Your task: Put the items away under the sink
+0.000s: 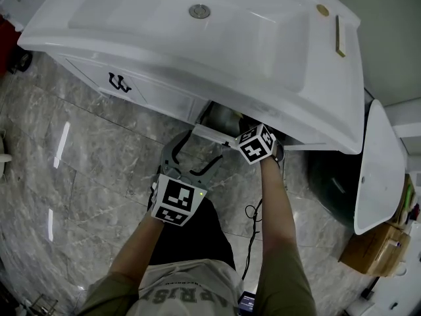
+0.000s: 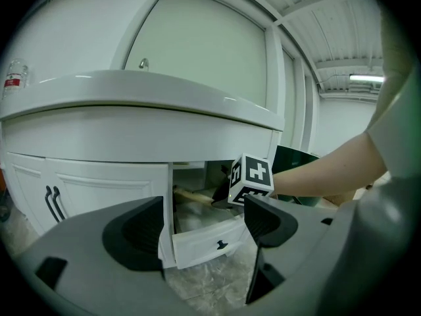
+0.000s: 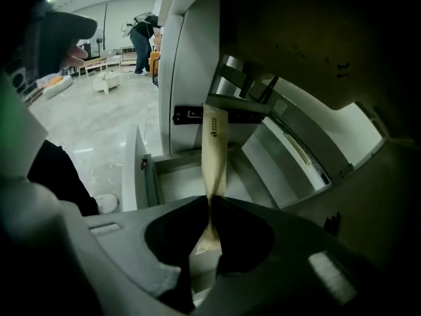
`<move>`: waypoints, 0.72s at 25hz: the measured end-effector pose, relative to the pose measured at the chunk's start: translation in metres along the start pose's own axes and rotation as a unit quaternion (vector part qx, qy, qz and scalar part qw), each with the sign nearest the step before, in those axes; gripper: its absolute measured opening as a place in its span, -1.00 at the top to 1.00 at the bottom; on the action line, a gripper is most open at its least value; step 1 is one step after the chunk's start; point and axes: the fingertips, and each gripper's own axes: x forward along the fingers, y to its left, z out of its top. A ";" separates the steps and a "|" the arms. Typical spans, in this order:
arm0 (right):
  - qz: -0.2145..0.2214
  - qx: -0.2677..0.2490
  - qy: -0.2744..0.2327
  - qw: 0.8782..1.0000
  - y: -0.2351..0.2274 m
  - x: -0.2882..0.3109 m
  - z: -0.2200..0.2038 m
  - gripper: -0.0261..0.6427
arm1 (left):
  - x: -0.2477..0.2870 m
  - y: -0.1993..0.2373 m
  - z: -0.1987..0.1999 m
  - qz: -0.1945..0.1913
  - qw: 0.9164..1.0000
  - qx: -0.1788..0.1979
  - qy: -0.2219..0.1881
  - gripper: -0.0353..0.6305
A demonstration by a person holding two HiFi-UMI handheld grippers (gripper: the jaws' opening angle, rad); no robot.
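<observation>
Your right gripper [image 3: 210, 206] has its fingers pinched tight on the beige stick [image 3: 214, 143], inside the open cabinet [image 3: 191, 58] under the sink [image 1: 197, 51]. Left gripper [image 2: 205, 209], at its 8 o'clock, fingers wide apart, empty.

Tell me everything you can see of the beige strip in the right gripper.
The beige strip is long, flat and narrow, pale cream, with a small dark mark near its far end. Its material is unclear. It narrows and seems to twist where the right gripper pinches its near end, jaws shut on it. It points away into the open cabinet under the sink. Nothing else clearly touches it.
</observation>
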 end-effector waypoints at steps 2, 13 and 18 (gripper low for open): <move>0.005 -0.007 0.010 1.000 0.000 0.005 -0.003 0.82 | 0.002 -0.002 -0.005 -0.005 1.000 0.002 0.008 -0.21; 0.034 -0.022 0.050 0.998 0.008 0.022 -0.008 0.82 | 0.011 -0.006 -0.021 -0.022 0.999 0.002 0.041 -0.24; 0.045 -0.032 0.066 0.996 0.011 0.030 -0.013 0.82 | 0.016 -0.006 -0.030 -0.026 0.998 -0.001 0.055 -0.24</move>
